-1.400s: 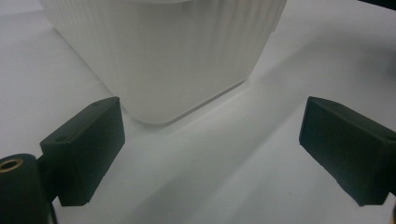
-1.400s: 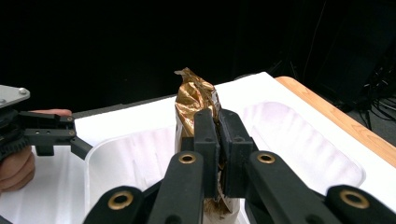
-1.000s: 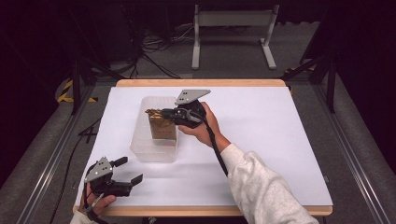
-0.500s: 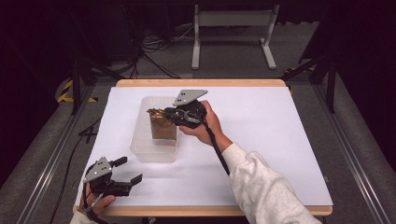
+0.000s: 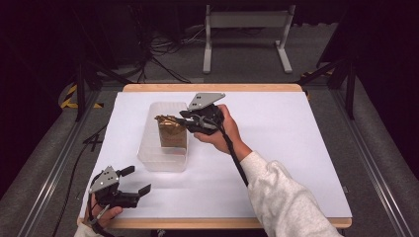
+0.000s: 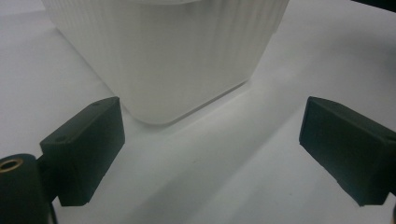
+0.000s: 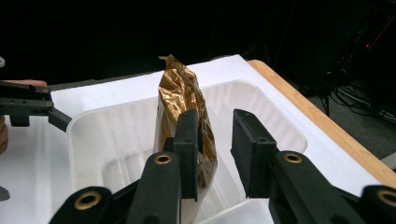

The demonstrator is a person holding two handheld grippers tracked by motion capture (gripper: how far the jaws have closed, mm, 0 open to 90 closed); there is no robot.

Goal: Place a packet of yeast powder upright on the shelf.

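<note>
The crinkled gold foil pouch [image 7: 186, 121] stands upright in the ribbed translucent plastic tub [image 5: 150, 148] near the tabletop's far-left part. The right gripper [image 7: 215, 156] has just been opening, its jaws astride the pouch's near edge, pads loosened. The left gripper [image 5: 132, 181] waits wide open, holding nothing, by the near-left corner.

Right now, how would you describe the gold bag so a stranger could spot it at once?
Start at the white table and find the clear ribbed plastic tub left of its middle. The gold bag stands upright inside it, beside the right gripper. It is the one shiny, crinkled, metallic thing there.
</note>
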